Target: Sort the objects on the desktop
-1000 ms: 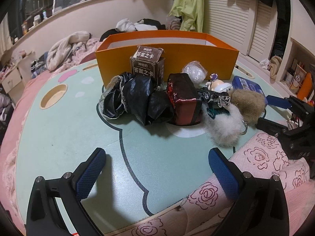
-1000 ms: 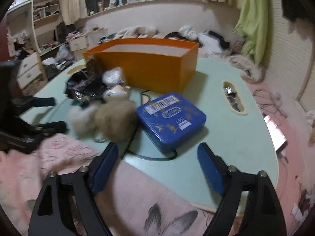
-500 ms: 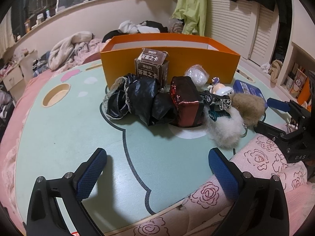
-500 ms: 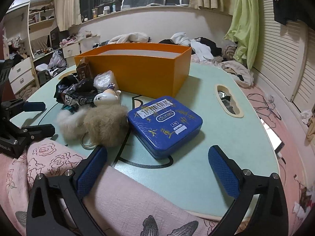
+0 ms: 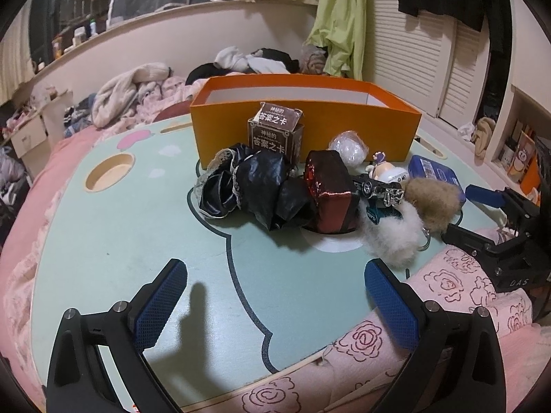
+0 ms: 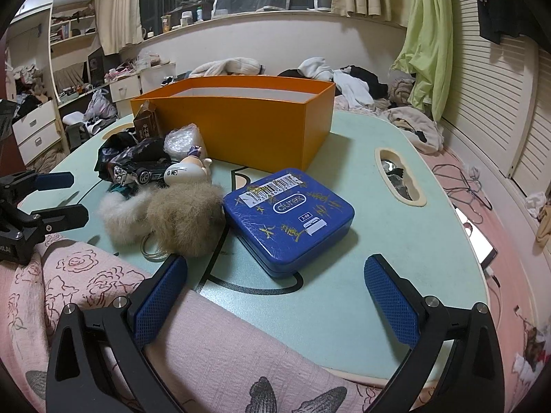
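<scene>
An open orange box [image 5: 303,127] [image 6: 248,127] stands at the back of a pale green table [image 5: 137,234]. In front of it lies a heap: a brown card box [image 5: 275,134], black crumpled bags [image 5: 261,186], a dark red foil packet [image 5: 330,192], a clear wrapped ball [image 5: 347,148], a small figurine [image 6: 187,170], a toy car [image 6: 137,172], fur pompoms [image 6: 179,216] and a blue tin [image 6: 289,216]. My left gripper [image 5: 275,303] is open and empty, low over the table's near edge. My right gripper [image 6: 275,296] is open and empty, just short of the blue tin.
Pink rose-print fabric [image 5: 447,296] [image 6: 86,275] lies along the table's near edge. The table has oval cut-outs at the left [image 5: 108,172] and right [image 6: 399,179]. Clothes are piled behind the box [image 5: 255,58]. Louvred doors [image 6: 499,103] stand at the right.
Both views have risen and tilted up a little, showing more of the room. The right gripper's jaws have spread wider. The objects on the table have not moved.
</scene>
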Demonstrator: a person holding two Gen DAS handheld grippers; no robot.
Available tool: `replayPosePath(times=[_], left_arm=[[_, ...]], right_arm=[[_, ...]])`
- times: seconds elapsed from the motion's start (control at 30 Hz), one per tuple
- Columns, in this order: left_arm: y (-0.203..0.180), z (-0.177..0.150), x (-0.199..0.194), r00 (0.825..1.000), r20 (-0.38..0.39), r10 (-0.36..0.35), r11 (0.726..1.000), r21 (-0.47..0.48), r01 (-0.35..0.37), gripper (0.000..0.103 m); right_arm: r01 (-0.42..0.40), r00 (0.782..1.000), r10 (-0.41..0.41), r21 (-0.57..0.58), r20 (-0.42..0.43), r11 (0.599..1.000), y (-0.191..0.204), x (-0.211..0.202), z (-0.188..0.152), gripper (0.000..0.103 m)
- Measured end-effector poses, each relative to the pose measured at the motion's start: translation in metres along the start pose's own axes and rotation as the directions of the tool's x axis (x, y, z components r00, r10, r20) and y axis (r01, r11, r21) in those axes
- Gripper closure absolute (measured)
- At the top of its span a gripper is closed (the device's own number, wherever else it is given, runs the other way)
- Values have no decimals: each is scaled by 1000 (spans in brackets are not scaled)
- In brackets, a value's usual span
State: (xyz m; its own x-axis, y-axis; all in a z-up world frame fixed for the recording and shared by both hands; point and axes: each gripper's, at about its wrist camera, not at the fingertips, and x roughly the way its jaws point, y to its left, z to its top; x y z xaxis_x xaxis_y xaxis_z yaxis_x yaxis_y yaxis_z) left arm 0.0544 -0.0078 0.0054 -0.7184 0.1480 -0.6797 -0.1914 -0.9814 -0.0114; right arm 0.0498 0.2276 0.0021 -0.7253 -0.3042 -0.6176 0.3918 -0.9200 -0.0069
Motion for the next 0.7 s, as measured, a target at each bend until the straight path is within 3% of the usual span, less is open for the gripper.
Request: replayPosePath(times=[0.2,0.3,0.37,0.4,0.47,0.57,0.63,0.7], left_arm=[[2,2,-4,1000,17,-3,1000,-14,3,0],[11,10,-19,996,86,-27,996,-77,34,4],[19,23,-31,986,143,-90,985,-130,109,22],[23,35,-36,978,165,-129,976,-152,155,27],[25,59,-39,966,178,-187,961,-170,217,50],[21,106,-25,939,136,-316,920,-199,339,66],[12,136,-5,921,67,-385,898,-204,390,66],[2,158,16,934,-20,-358,915,-207,346,63]], right_arm=[[0,1000,0,0,0,1000,0,0,-1,1],[0,1000,0,0,0,1000,0,0,-1,1],[0,1000,0,0,1,1000,-1,-1,-1,1],[0,1000,0,0,1,1000,-1,-1,-1,1],[0,1000,0,0,1,1000,-1,-1,-1,1],[-1,1000,1,0,1,1000,-1,-1,-1,1],[-1,1000,1,0,1,1000,-1,-1,-1,1],[-1,1000,1,0,1,1000,-1,-1,-1,1]])
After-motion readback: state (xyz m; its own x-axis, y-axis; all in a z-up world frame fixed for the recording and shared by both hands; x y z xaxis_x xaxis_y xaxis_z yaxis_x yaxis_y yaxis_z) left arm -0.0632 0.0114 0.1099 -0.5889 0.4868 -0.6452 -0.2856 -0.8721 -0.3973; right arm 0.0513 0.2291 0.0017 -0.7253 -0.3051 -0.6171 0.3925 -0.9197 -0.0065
